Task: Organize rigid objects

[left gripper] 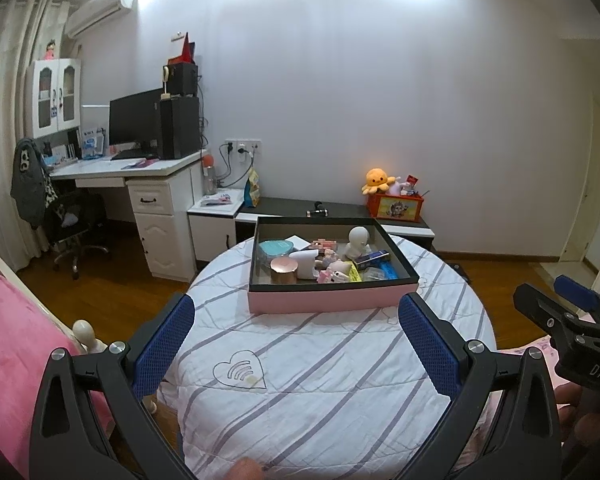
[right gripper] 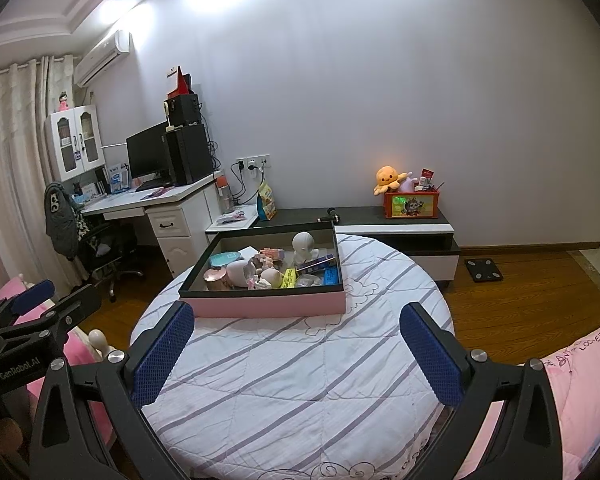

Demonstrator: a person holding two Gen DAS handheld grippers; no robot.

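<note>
A shallow pink box with a black inside rests at the far part of a round bed with a striped white quilt. It holds several small things: a white figurine, a teal tin, a copper-lidded jar, a yellow pack and a blue item. My left gripper hangs open short of the box, nothing between its blue pads. My right gripper is also open and empty, just before the box; it shows at the right edge of the left wrist view.
A low black-and-white cabinet behind the bed carries an orange plush octopus and a red toy box. A white desk with a monitor and a chair stand at left. Pink bedding flanks the bed. Wood floor lies at right.
</note>
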